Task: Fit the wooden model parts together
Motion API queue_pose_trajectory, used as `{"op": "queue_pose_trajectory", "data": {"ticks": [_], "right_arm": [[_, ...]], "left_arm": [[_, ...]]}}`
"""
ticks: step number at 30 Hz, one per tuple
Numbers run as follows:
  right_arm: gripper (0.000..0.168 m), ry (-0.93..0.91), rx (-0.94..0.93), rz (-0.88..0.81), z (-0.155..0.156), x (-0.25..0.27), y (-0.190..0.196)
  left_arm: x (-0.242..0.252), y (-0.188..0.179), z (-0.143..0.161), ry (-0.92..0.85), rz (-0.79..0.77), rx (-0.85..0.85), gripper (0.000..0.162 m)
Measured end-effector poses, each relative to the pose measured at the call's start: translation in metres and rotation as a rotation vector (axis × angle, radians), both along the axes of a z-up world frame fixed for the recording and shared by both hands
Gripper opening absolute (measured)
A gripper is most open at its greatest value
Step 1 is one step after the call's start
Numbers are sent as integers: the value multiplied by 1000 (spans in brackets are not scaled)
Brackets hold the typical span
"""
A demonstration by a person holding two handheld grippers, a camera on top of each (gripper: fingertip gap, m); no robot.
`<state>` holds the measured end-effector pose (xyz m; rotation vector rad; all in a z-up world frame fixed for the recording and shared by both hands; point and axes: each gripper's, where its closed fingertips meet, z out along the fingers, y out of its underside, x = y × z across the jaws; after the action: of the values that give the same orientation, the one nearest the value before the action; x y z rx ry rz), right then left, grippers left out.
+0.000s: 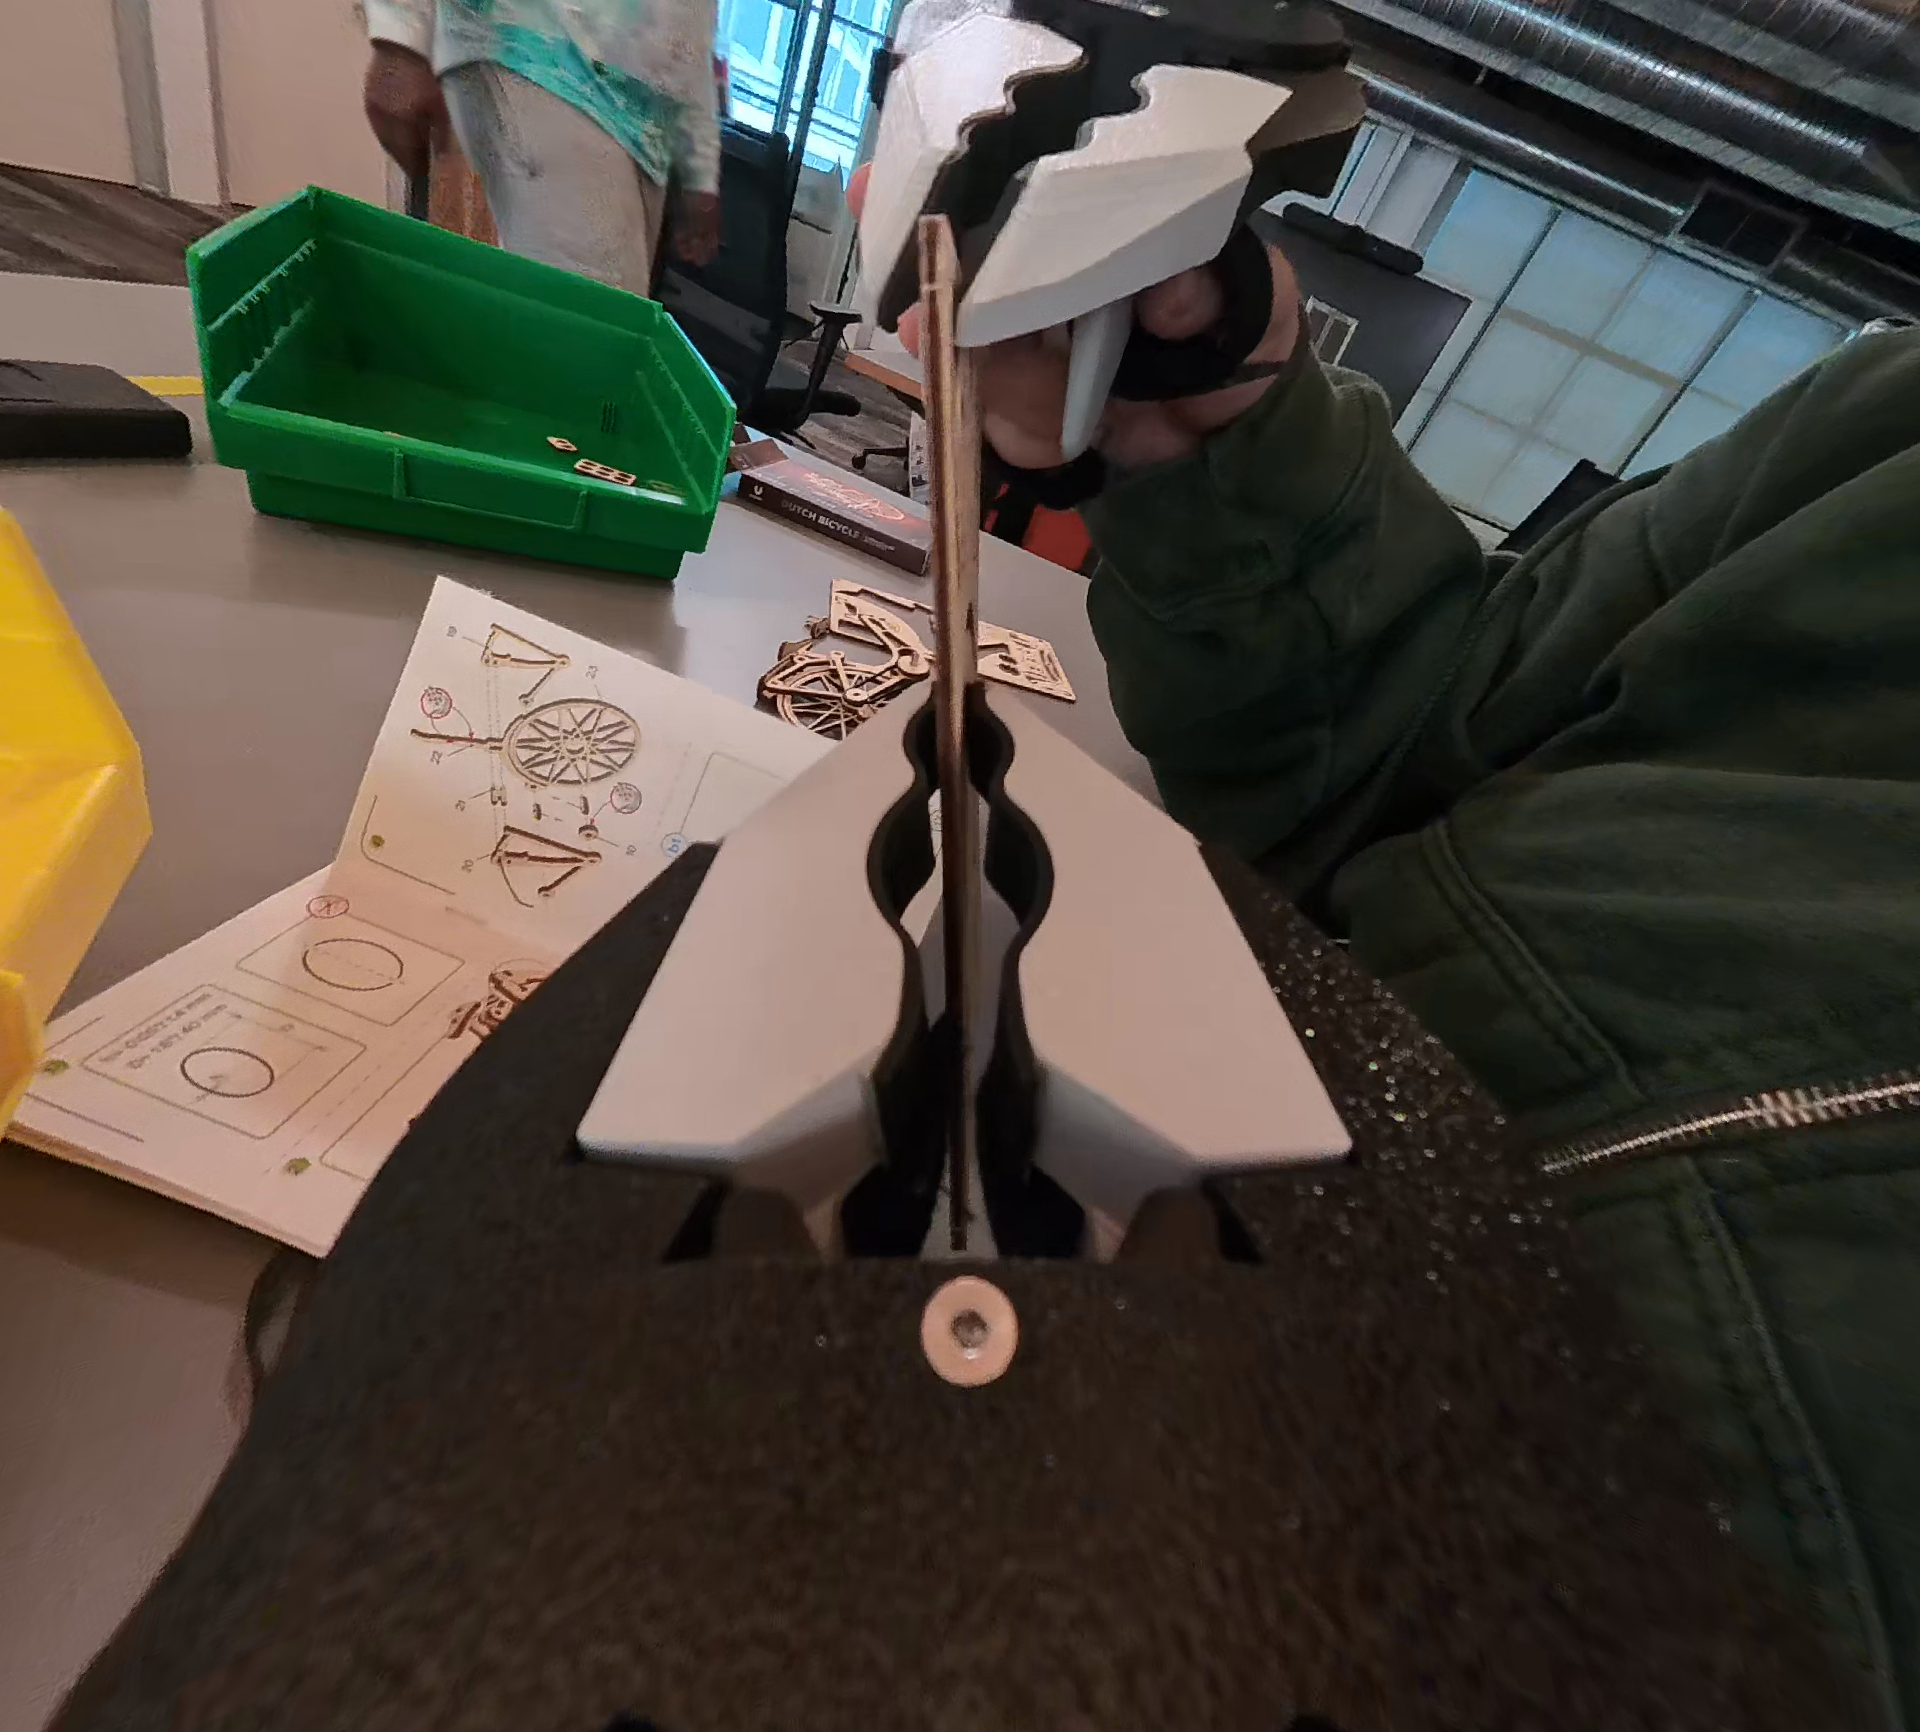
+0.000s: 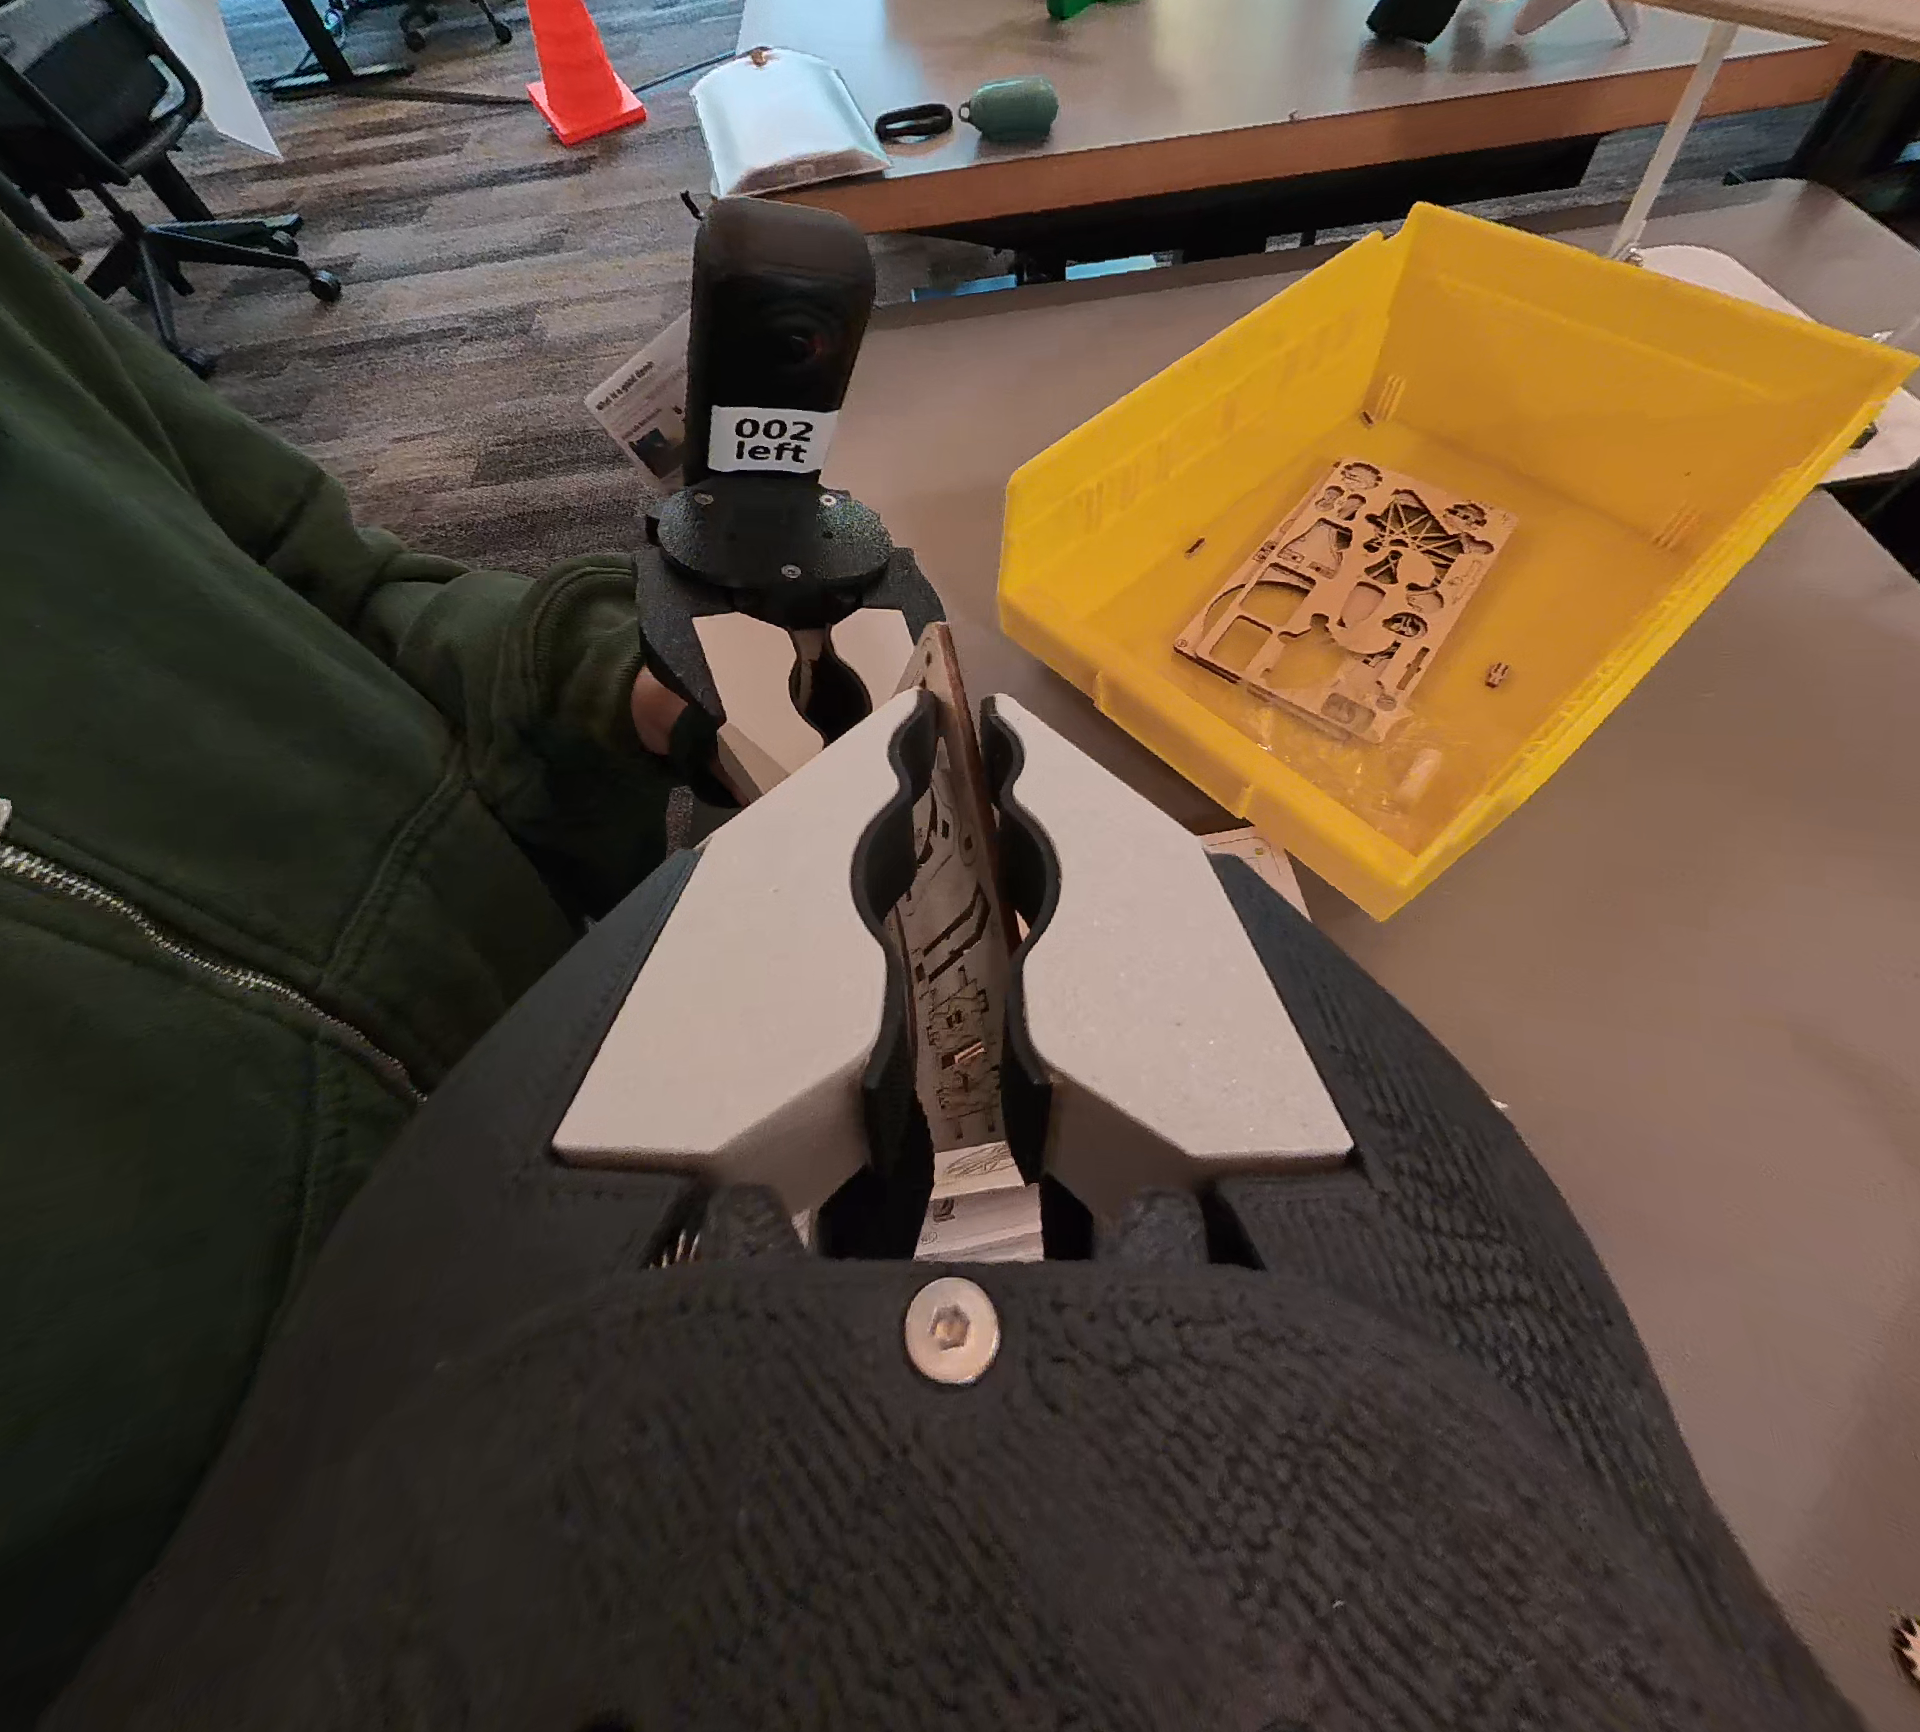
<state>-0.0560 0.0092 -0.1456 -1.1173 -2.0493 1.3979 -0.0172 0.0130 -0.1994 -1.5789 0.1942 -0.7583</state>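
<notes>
Both tongs clamp one thin laser-cut plywood parts sheet (image 1: 954, 477), held edge-on in the air above the grey worktop (image 1: 260, 622). Left tongs (image 1: 956, 726) grip its near end; right tongs (image 1: 940, 280) grip the far end.

Step in hand, by my reading: getting a part free of the sheet, ahead of fitting.

Part-built wooden bicycle model (image 1: 831, 690) lies beside the open instruction booklet (image 1: 436, 851); a spent sheet sits in the yellow plastic bin (image 2: 1091, 539).

Next move calls for a gentle flex without snapping thin pieces.
</notes>
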Motion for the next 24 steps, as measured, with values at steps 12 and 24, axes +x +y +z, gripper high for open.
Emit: {"op": "queue_pose_trajectory", "data": {"ticks": [12,24], "right_arm": [[6,0,33,5,-7,3,1],[5,80,234,-111,-13,6,6]], "left_arm": [[2,2,-9,86,24,-25,1],[-2,5,-16,230,101,-33,4]]}}
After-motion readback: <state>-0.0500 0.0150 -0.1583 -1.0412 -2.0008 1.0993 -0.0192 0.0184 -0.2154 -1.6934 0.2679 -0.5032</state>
